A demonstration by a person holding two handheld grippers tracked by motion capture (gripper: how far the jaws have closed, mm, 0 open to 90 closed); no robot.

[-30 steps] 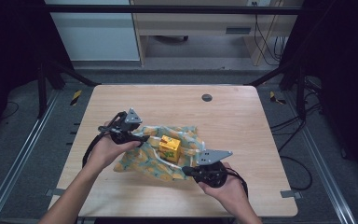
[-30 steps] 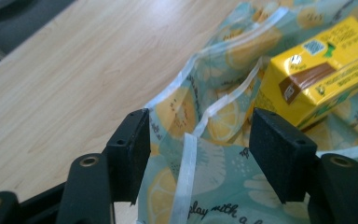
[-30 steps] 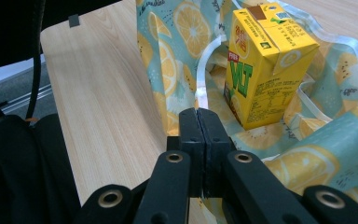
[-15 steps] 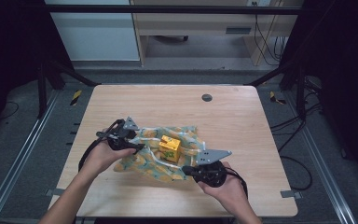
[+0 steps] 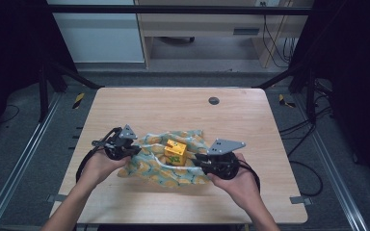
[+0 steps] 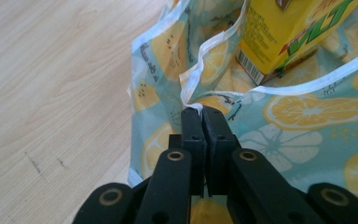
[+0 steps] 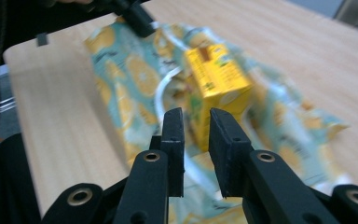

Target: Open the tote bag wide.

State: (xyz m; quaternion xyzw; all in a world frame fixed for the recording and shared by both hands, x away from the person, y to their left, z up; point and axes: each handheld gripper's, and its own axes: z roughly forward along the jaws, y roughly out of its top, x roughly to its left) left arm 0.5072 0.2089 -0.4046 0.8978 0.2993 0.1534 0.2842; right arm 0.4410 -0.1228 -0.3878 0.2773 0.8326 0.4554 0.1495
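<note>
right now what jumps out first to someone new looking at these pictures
A lemon-print bag lies crumpled at the near middle of the wooden table, with a yellow drink carton standing in it. The left claw has just closed on the bag's white-trimmed edge, while the right claw, just opening, holds nothing.

Light wooden table (image 5: 139,106), small round dark grommet (image 5: 214,100) near far edge; pale wooden bench (image 5: 212,24) behind.

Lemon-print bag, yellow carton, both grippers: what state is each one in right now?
Lemon-print bag: lying crumpled on the table, mouth open.
Yellow carton: upright on the bag.
Left gripper: just closed, pinching the bag's white edge.
Right gripper: jaws just opening, a gap between them, nothing gripped.
</note>
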